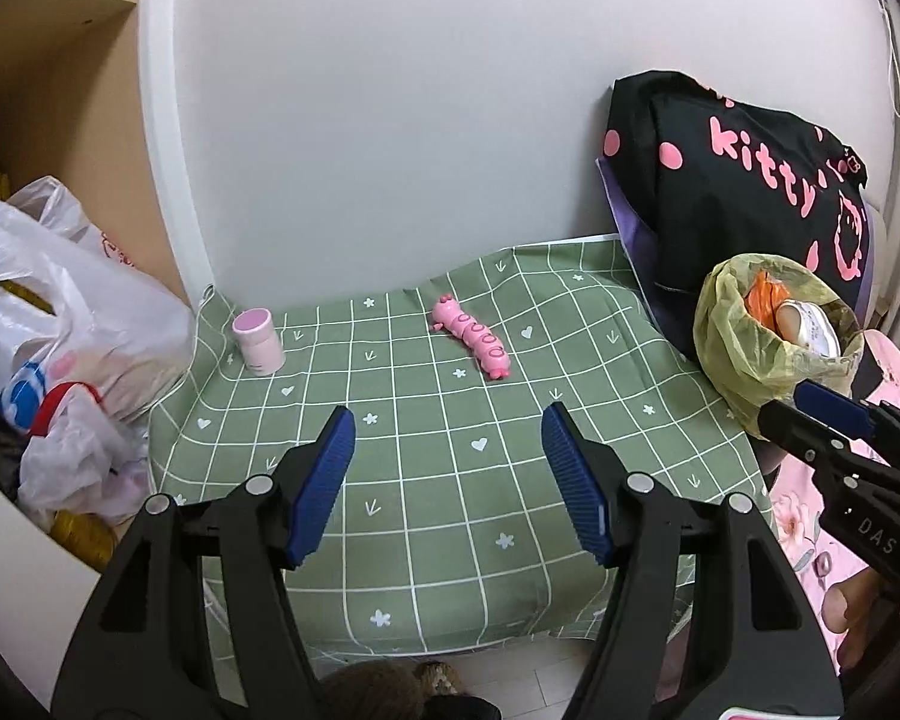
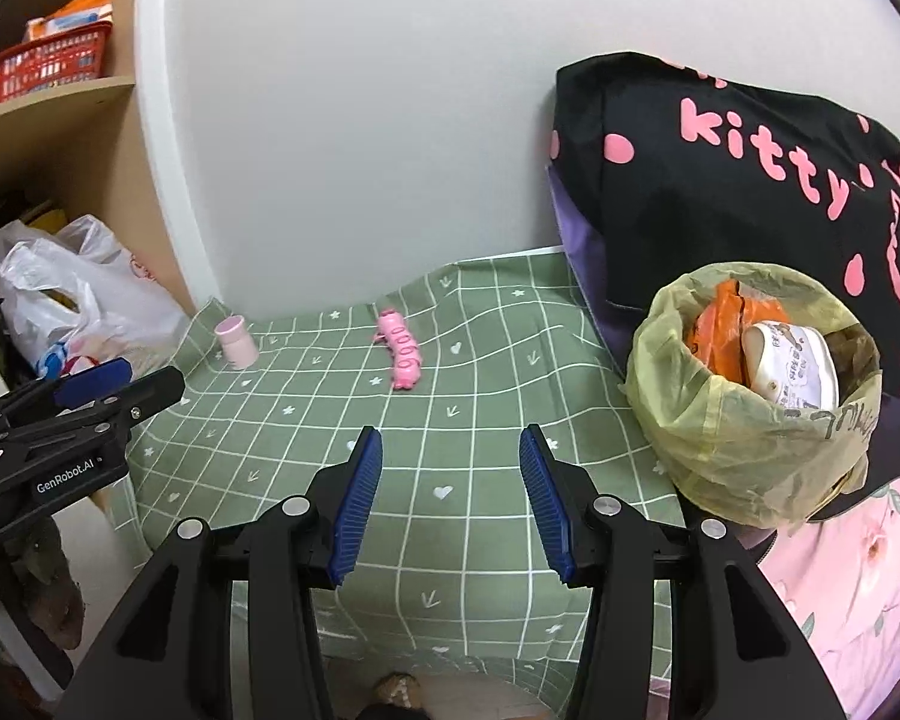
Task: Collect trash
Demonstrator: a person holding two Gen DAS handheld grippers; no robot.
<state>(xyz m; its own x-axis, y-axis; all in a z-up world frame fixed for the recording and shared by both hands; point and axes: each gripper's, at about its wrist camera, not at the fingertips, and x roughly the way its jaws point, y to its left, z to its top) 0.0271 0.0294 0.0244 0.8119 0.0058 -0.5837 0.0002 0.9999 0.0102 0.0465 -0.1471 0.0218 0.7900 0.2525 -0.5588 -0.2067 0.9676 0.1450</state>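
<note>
A bin lined with a yellow-green bag (image 2: 744,438) stands at the table's right edge and holds an orange wrapper (image 2: 720,330) and a white cup (image 2: 792,366); it also shows in the left wrist view (image 1: 750,354). My left gripper (image 1: 447,423) is open and empty above the green checked tablecloth (image 1: 426,480). My right gripper (image 2: 450,444) is open and empty above the same cloth (image 2: 450,516), left of the bin. Each gripper shows from the side in the other's view, the left (image 2: 99,381) and the right (image 1: 810,402).
A pink caterpillar toy (image 1: 471,339) and a small pink-lidded jar (image 1: 258,339) sit near the wall. A black Hello Kitty bag (image 2: 750,180) leans behind the bin. White plastic bags (image 1: 48,312) fill the shelf unit at left. Pink floral fabric (image 2: 858,588) lies at right.
</note>
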